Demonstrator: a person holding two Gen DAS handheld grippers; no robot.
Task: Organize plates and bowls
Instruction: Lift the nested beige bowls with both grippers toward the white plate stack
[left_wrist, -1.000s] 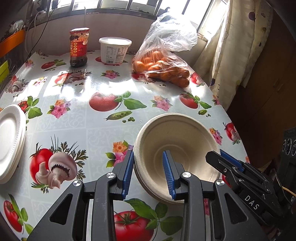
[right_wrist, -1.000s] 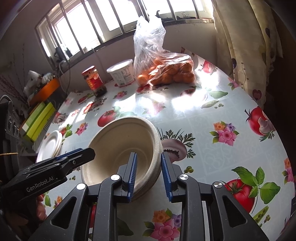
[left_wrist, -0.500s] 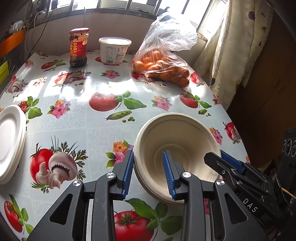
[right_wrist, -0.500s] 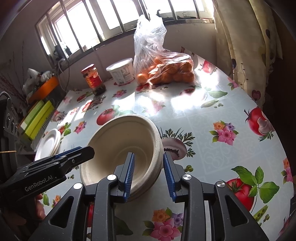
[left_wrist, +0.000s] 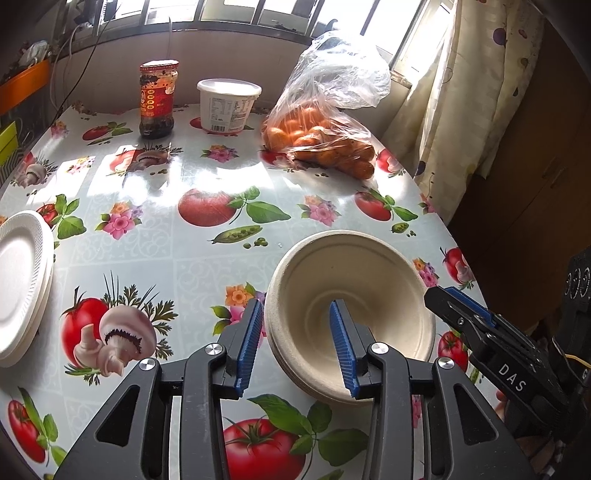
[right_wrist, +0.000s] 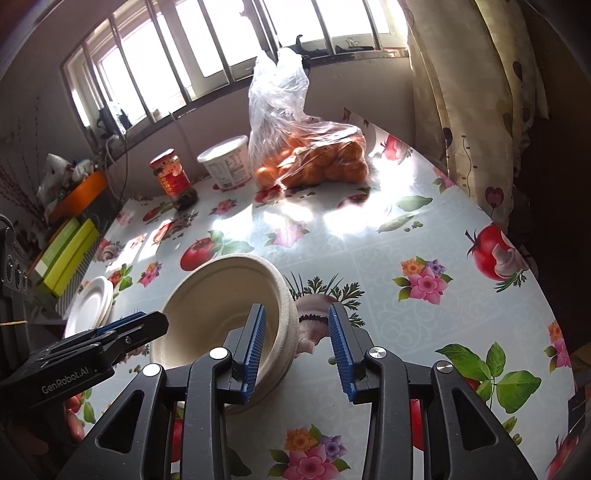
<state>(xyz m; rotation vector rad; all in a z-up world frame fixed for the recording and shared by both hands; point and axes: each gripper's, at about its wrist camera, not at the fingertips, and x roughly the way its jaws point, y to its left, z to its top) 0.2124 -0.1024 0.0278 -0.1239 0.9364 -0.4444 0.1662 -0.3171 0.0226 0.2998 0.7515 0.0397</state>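
Note:
A stack of beige paper bowls (left_wrist: 351, 295) stands on the flowered tablecloth near its right edge. My left gripper (left_wrist: 295, 321) straddles the stack's near left rim, one pad outside and one inside. Its jaws are opening and neither pad presses on the rim. My right gripper (right_wrist: 297, 321) straddles the opposite rim of the bowls (right_wrist: 221, 295) with its jaws apart; the outer pad stands clear of the wall. Each gripper shows in the other's view: the right gripper (left_wrist: 443, 295), the left gripper (right_wrist: 147, 323). A stack of white plates (left_wrist: 18, 288) lies at the far left.
At the back stand a red-labelled jar (left_wrist: 158, 99), a white tub (left_wrist: 228, 105) and a plastic bag of oranges (left_wrist: 325, 136). A curtain (left_wrist: 461, 110) hangs past the table's right edge. Green boxes (right_wrist: 62, 254) sit beyond the plates (right_wrist: 90, 306).
Both grippers' jaws have widened around the bowl rim: the right one first, the left one in the last half second. The bowls stay on the table.

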